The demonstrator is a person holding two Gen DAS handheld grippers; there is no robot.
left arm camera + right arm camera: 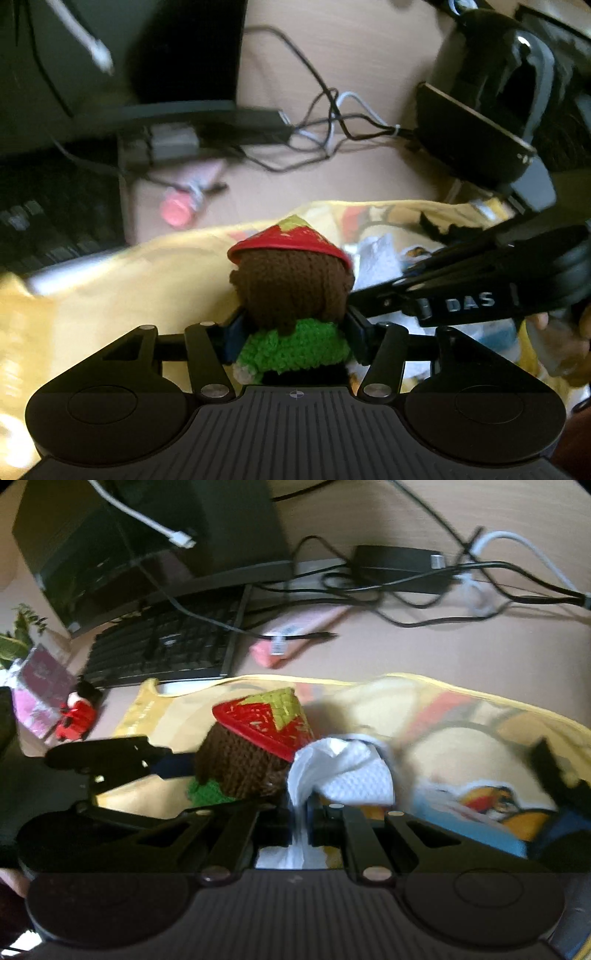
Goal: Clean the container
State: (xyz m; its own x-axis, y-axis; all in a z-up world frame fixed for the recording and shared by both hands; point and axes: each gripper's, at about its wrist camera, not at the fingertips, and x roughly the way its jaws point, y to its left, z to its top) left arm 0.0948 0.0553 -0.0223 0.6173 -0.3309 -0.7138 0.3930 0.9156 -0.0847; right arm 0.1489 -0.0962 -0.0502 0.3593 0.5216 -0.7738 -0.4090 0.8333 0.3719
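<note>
Now clamped in the left gripper (293,332): a crocheted doll (291,291) with a red hat, upright over the yellow bag (110,295) on the worktop (443,646). Pinched between the right gripper's (301,825) narrow fingers, just right of the doll: white tissue (343,771), nearest its hat.

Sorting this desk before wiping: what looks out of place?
A loose tangle of cables sprawls across the desk, and a pink tube lies on its side beside the keyboard.
</note>
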